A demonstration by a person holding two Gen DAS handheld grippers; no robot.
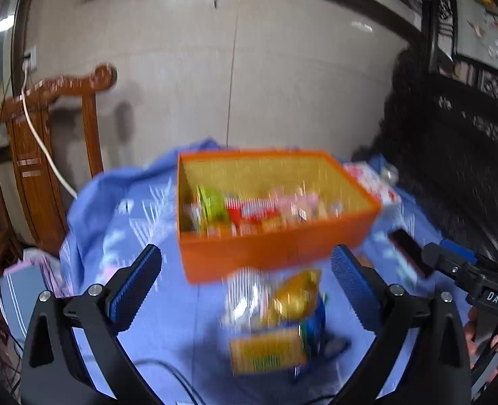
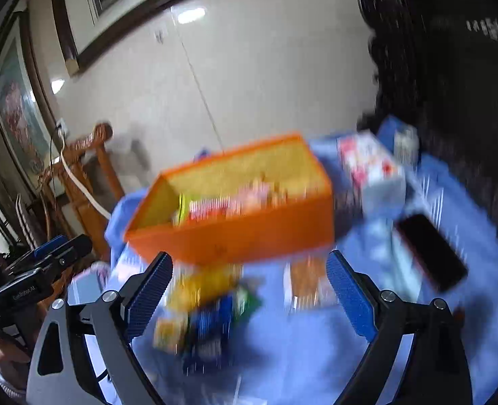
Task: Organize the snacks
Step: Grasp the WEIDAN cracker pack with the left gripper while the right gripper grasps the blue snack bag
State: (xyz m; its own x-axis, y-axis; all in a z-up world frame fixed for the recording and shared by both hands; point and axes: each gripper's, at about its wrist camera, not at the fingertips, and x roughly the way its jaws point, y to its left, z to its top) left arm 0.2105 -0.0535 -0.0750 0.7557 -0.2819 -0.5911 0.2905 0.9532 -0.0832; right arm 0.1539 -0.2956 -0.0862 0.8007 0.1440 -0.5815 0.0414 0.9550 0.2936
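— On the blue cloth (image 1: pixel 168 330), what is recorded?
— An orange box (image 1: pixel 276 253) holding snacks; loose snack packets (image 1: pixel 276 324) lie just before it.
— And the grippers?
— Left gripper (image 1: pixel 245 283) and right gripper (image 2: pixel 249 290) are spread wide; nothing is held.

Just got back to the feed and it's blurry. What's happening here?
A person holds a claw in each hand over a blue-clothed table, sorting snacks. The orange box already holds several packets. Loose snacks lie on the cloth in front of it. The left claw and right claw are both open and empty, pointing at that pile. A dark phone and a white carton sit to the right.
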